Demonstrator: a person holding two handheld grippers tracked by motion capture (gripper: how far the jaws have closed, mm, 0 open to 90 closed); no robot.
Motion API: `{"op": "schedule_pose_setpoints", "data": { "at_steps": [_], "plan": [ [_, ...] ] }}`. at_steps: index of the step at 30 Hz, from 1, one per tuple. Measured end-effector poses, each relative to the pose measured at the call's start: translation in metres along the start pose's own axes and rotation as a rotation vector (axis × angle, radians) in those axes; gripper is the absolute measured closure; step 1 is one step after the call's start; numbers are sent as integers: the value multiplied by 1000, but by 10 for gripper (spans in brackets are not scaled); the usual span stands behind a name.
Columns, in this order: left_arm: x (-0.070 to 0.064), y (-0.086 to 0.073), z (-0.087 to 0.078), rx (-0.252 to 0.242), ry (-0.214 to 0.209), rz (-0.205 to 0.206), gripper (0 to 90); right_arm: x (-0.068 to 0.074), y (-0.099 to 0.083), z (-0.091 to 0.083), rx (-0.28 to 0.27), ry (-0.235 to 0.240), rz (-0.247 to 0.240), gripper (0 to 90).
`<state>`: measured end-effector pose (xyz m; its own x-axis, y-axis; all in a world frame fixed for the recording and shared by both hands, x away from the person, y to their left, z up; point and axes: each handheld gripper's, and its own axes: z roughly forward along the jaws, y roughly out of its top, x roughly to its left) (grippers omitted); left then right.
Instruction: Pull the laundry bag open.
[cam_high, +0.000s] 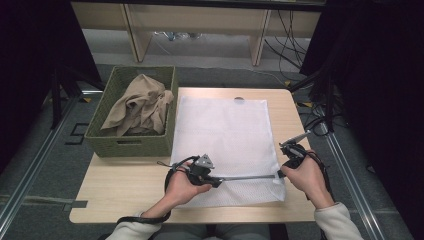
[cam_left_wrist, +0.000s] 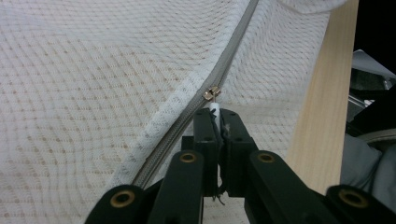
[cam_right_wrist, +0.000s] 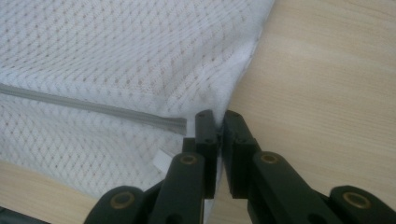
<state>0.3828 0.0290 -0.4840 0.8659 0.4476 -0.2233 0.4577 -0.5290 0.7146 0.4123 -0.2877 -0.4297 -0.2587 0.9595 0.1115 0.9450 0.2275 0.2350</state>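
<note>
A white mesh laundry bag (cam_high: 225, 145) lies flat on the wooden table, with a grey zipper (cam_high: 247, 176) running across its near end. My left gripper (cam_high: 216, 181) is shut on the zipper's white pull tab (cam_left_wrist: 214, 107), just below the metal slider (cam_left_wrist: 211, 93). My right gripper (cam_high: 281, 173) is shut on the bag's right edge (cam_right_wrist: 219, 112), close to the zipper's end (cam_right_wrist: 175, 124). In the left gripper view the mesh bag (cam_left_wrist: 102, 79) rises in a fold along the zipper (cam_left_wrist: 187, 116).
A green woven basket (cam_high: 131, 142) with a crumpled beige cloth (cam_high: 142, 102) stands at the table's left rear, touching the bag's left side. Bare wood (cam_high: 125, 185) lies in front of the basket. Cables and shelf legs are on the floor beyond the table.
</note>
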Motion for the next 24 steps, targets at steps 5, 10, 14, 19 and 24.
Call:
{"op": "schedule_pose_setpoints", "data": {
  "at_steps": [5,10,14,19,24],
  "plan": [
    [0,-2,-1,6,8,-1,866,2,0,0,18,9,10,864],
    [1,-6,-4,10,20,-7,865,5,0,-2,30,1,74,865],
    [3,-8,-6,7,18,-12,866,3,0,-2,41,-1,46,865],
    [5,-8,-9,-1,8,-10,866,3,0,-1,33,5,37,865],
    [3,-8,-10,1,20,-7,866,1,0,0,13,5,8,865]
  ]
}}
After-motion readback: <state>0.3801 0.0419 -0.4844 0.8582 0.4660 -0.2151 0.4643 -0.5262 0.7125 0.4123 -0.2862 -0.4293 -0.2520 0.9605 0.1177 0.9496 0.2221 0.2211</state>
